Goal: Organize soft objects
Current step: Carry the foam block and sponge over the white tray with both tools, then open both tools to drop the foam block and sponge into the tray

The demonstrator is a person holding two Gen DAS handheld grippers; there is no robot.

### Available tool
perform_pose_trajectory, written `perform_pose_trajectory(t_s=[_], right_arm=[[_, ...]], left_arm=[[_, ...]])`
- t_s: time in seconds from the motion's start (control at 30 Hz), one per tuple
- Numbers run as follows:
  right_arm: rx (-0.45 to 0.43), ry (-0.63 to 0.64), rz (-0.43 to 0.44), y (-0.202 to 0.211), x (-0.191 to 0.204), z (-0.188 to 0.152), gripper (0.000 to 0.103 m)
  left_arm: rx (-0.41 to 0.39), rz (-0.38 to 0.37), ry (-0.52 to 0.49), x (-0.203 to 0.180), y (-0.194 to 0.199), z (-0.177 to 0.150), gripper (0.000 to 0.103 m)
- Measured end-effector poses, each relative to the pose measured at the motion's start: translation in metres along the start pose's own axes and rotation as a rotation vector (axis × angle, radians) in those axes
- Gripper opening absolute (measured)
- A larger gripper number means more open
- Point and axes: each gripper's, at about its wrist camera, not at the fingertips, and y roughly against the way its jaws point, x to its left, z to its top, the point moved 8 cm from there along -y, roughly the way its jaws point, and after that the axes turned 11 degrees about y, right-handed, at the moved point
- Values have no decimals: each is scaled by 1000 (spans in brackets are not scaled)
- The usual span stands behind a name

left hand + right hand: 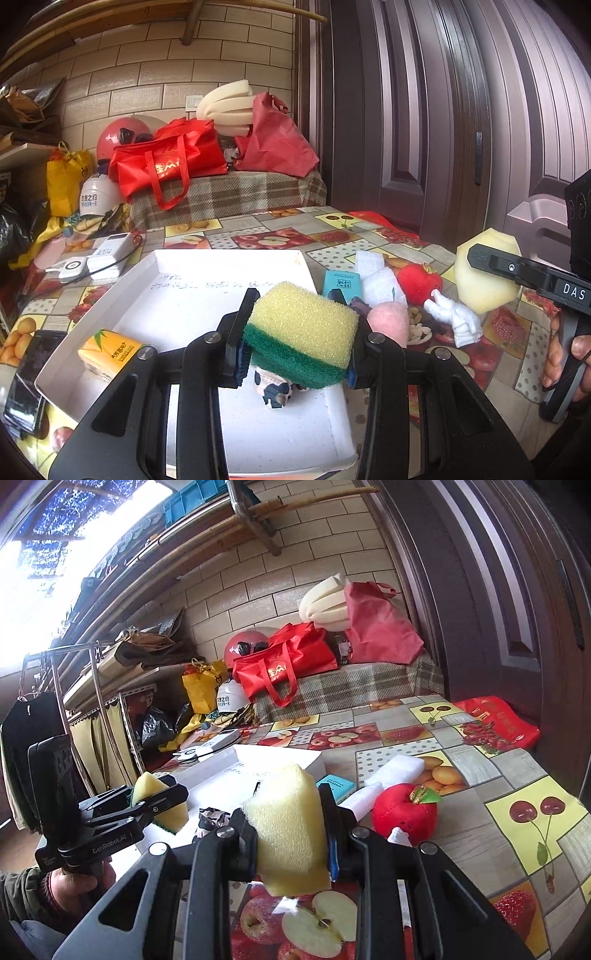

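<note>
My left gripper (295, 332) is shut on a yellow and green scouring sponge (306, 325), held above the white tray (110, 295). It also shows in the right wrist view (159, 801). My right gripper (288, 827) is shut on a pale yellow foam block (288, 830), held above the table right of the tray; the block also shows in the left wrist view (484, 273). In the tray lie a yellow tissue pack (110, 350) and a cow-patterned soft thing (275, 391). A red plush apple (402, 812), a pink sponge (388, 321) and white foam pieces (399, 768) lie on the table.
A teal box (341, 284) and a small white figurine (458, 317) lie right of the tray. A phone (29, 380) and a power bank (110, 254) lie left of it. Red bags (170, 162) sit on a plaid-covered bench behind. A dark door (443, 110) stands at right.
</note>
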Motion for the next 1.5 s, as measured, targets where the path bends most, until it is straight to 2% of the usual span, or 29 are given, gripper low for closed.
perform_pose_trajectory(t_s=[0.53,0.8,1.1,1.5], right_arm=[[63,99,96,-42,47,-4,26],[81,181,149,-62,79,-5,26],[116,135,178,-95,89,-1,26],[167,117,183,-136,106,1,26]], left_arm=[[-17,67,23,28,-1,6,37],[-3,80,75,44,-7,9,37],[-6,147,164,72,-12,13,37],[15,191,181,88,-34,18,38]])
